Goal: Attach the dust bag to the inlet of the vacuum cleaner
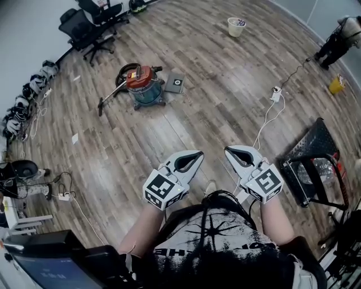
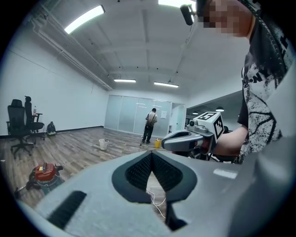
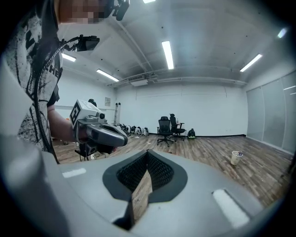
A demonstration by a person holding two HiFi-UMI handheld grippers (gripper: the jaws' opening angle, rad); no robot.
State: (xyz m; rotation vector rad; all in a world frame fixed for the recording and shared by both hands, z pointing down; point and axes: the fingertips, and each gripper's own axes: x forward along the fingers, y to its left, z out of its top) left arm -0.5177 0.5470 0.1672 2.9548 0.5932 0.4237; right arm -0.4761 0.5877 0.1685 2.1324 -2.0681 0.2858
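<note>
The vacuum cleaner (image 1: pixel 144 84) stands on the floor well ahead of my left gripper (image 1: pixel 197 153) and right gripper (image 1: pixel 228 150), toward the left. The dust bag (image 1: pixel 175 83) lies flat just beside it, on its right. Behind them I see office chairs (image 1: pixel 84 28) far left and a bucket (image 1: pixel 236 26) further right. A power strip (image 1: pixel 276 94) lies at the right, and its cable (image 1: pixel 265 121) runs toward me.

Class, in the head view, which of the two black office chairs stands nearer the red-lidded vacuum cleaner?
The lower-left chair. Its wheeled base points toward the vacuum cleaner, while the other chair stands farther back, at the picture's top edge.
</note>
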